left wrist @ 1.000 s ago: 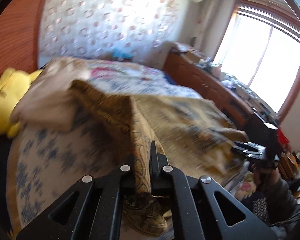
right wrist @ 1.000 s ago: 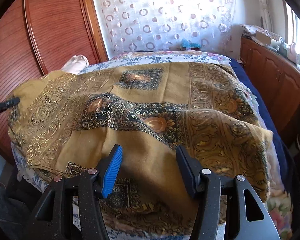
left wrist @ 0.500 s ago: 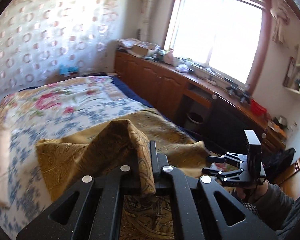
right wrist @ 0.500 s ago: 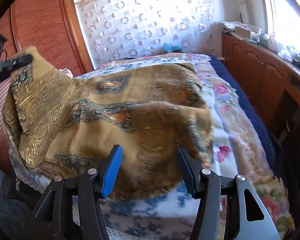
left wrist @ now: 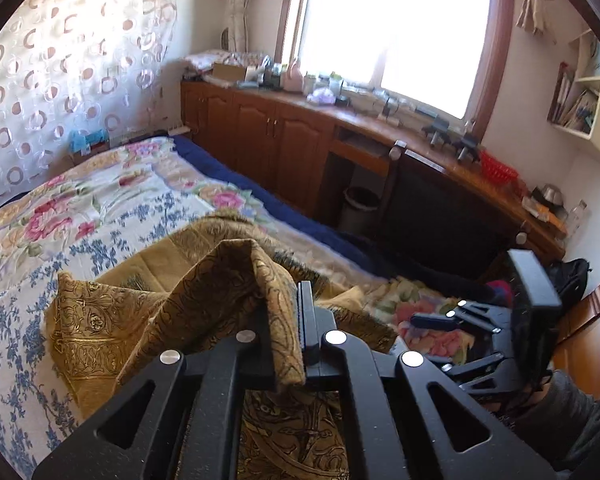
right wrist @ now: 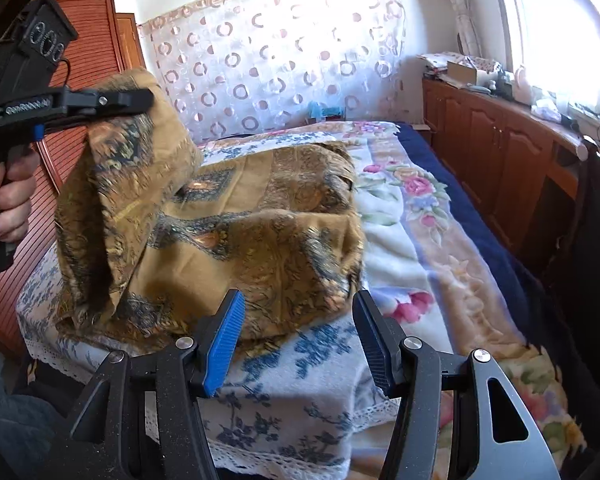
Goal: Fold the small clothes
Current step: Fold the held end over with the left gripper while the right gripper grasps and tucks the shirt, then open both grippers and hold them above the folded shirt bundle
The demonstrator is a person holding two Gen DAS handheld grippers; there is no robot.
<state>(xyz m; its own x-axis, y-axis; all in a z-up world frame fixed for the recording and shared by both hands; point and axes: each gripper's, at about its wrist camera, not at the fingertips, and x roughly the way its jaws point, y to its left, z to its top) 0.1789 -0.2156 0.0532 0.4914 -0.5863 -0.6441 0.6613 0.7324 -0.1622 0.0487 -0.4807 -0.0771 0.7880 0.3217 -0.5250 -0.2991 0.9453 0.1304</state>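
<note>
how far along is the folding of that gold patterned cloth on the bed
Early. Done: one edge of the gold cloth is lifted off the bed. In hand: the left gripper is shut on that edge, carrying it over. Left: the right gripper is open and empty, the cloth lies bunched, no flat fold yet.

Gold patterned cloth, corner lifted off bed

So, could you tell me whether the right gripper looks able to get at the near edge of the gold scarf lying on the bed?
Probably yes. The right gripper is open and empty, and the gold scarf has its near edge lying just ahead of the fingertips with nothing between. The left gripper holds a corner up well off to the side.
</note>
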